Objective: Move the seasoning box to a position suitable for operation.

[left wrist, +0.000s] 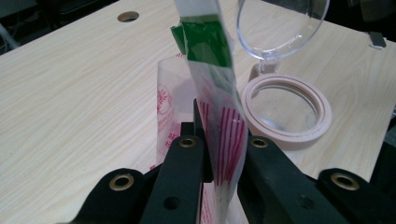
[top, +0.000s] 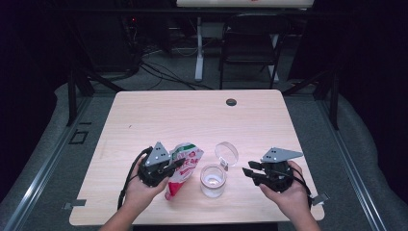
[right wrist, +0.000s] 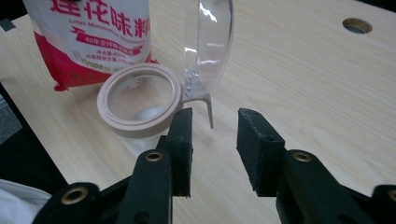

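Note:
A white, red and green seasoning bag [top: 185,166] stands tilted near the table's front edge. My left gripper [top: 175,166] is shut on it, and in the left gripper view the jaws [left wrist: 222,144] pinch the thin bag [left wrist: 219,107] below its green top. Right of it stands a clear jar [top: 213,180] with a pinkish rim [right wrist: 109,119], its clear hinged lid [top: 226,153] flipped up. My right gripper [top: 248,172] is open just right of the jar. In its own view the jaws [right wrist: 214,135] point at the lid hinge [right wrist: 209,112] and touch nothing.
The light wooden table [top: 192,115] has a round cable hole [top: 231,102] near its far edge. A dark chair [top: 250,43] and cables sit on the floor beyond the table. A person's hands hold both grippers at the front edge.

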